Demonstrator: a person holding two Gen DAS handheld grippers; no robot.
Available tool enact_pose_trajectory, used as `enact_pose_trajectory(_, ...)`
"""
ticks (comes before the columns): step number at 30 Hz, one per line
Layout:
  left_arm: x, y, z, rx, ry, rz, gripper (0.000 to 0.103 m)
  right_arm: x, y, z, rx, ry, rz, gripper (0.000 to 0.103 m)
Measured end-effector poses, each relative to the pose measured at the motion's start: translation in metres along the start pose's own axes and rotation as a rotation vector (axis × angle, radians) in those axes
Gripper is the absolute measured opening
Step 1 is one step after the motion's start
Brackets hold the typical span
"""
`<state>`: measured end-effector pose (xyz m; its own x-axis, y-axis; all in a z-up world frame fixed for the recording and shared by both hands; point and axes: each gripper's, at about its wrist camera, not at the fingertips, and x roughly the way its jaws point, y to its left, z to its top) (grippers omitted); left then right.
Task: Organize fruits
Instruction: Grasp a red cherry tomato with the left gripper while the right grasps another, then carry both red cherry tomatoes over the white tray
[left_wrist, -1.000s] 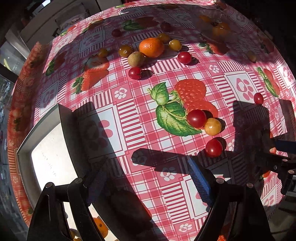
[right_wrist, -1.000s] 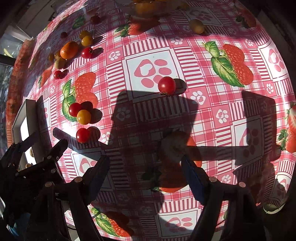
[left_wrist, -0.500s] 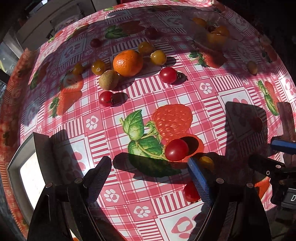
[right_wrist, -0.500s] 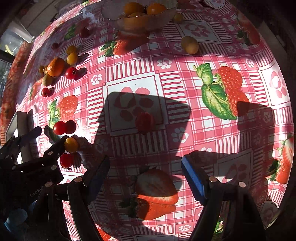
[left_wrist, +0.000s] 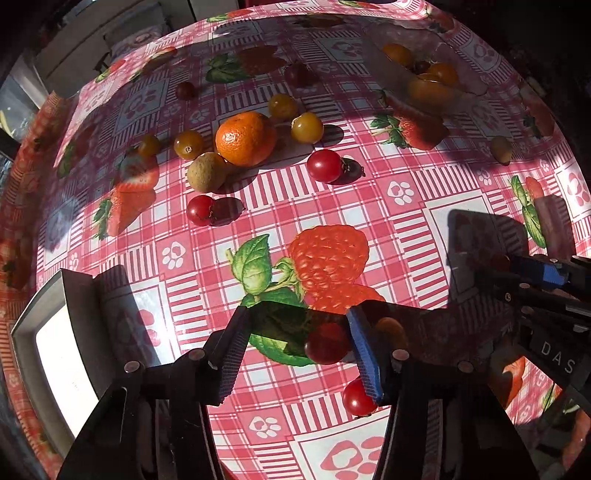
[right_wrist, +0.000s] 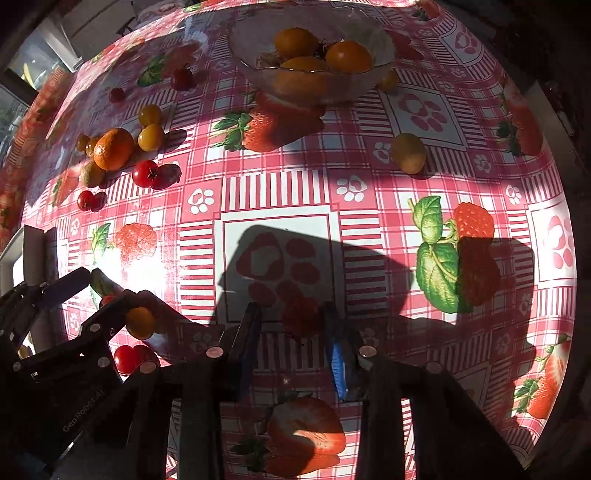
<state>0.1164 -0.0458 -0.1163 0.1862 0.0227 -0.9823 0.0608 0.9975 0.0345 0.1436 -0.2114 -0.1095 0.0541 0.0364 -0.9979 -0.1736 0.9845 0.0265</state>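
Both grippers point down at the checked tablecloth (left_wrist: 424, 206), one cherry tomato each. In the left wrist view my left gripper (left_wrist: 295, 347) has just been closing: its jaws stand at a narrow gap with a shaded red tomato (left_wrist: 325, 347) between them, hard against the blue pad on the right, while the other pad looks clear of it, so I judge it bracketed, not yet pinched. A yellow tomato (left_wrist: 391, 328) and a second red one (left_wrist: 356, 397) sit just outside that blue pad, which is probably why I came in from the side to single out the middle fruit. In the right wrist view my right gripper (right_wrist: 293, 332) has also just been closing; the jaws are drawn in on a dark red tomato (right_wrist: 301, 315) lying in shadow, and I read it as gripped, though the shade hides the pad contact. The glass bowl (right_wrist: 373, 70) at the top centre of that frame already holds orange fruit, so it looks like the destination. More loose fruit waits at upper left: a mandarin (left_wrist: 243, 138), a brownish fruit (left_wrist: 207, 171) touching it, several yellow and red tomatoes. A grey tray (left_wrist: 22, 325) sits at the lower left edge.
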Motion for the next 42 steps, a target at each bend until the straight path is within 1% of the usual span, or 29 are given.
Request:
enact_pose_trajectory(1, -0.002, -0.002, -0.002, 0.001, 0.003, -0.006, 0.041, -0.001, 0.001, 0.0, -0.002, 0.0, 0.005, 0.022)
enact_pose_trajectory(2, -0.003, -0.005, -0.005, -0.001, 0.007, -0.013, 0.033, -0.001, 0.002, 0.0, 0.003, -0.002, 0.013, 0.022)
enact_pose_trajectory(3, -0.004, -0.007, -0.008, -0.005, 0.011, -0.018, 0.027, -0.002, 0.0, 0.0, 0.011, -0.003, 0.022, 0.022)
enact_pose_trajectory(4, -0.009, -0.01, -0.02, -0.014, 0.013, -0.027, 0.024, -0.003, 0.001, -0.002, 0.027, -0.001, 0.035, 0.022)
enact_pose_trajectory(5, -0.01, -0.009, -0.022, -0.023, 0.016, -0.039, 0.025, -0.001, 0.009, -0.005, 0.048, 0.003, 0.056, 0.022)
enact_pose_trajectory(7, -0.013, -0.006, -0.028, -0.056, 0.025, -0.08, 0.025, -0.003, 0.003, -0.012, 0.082, 0.012, 0.095, 0.022)
enact_pose_trajectory(10, -0.011, 0.005, -0.033, -0.098, 0.04, -0.116, 0.025, -0.011, 0.001, -0.026, 0.098, 0.013, 0.12, 0.022)
enact_pose_trajectory(13, -0.016, 0.013, -0.04, -0.123, 0.041, -0.132, 0.025, -0.013, -0.005, -0.034, 0.113, 0.016, 0.134, 0.022)
enact_pose_trajectory(16, -0.023, 0.02, -0.047, -0.138, 0.04, -0.136, 0.025, -0.025, -0.009, -0.049, 0.124, 0.019, 0.153, 0.022)
enact_pose_trajectory(21, -0.037, 0.034, -0.058, -0.149, 0.029, -0.132, 0.025, -0.028, -0.003, -0.058, 0.121, 0.027, 0.174, 0.022)
enact_pose_trajectory(27, -0.05, 0.05, -0.067, -0.162, 0.012, -0.125, 0.025, -0.031, 0.017, -0.059, 0.096, 0.033, 0.193, 0.022)
enact_pose_trajectory(33, -0.064, 0.076, -0.078, -0.192, -0.008, -0.122, 0.025, -0.037, 0.046, -0.057, 0.054, 0.032, 0.206, 0.022)
enact_pose_trajectory(42, -0.079, 0.112, -0.099, -0.263, -0.045, -0.088, 0.025, -0.046, 0.107, -0.055, -0.054, 0.031, 0.23, 0.022)
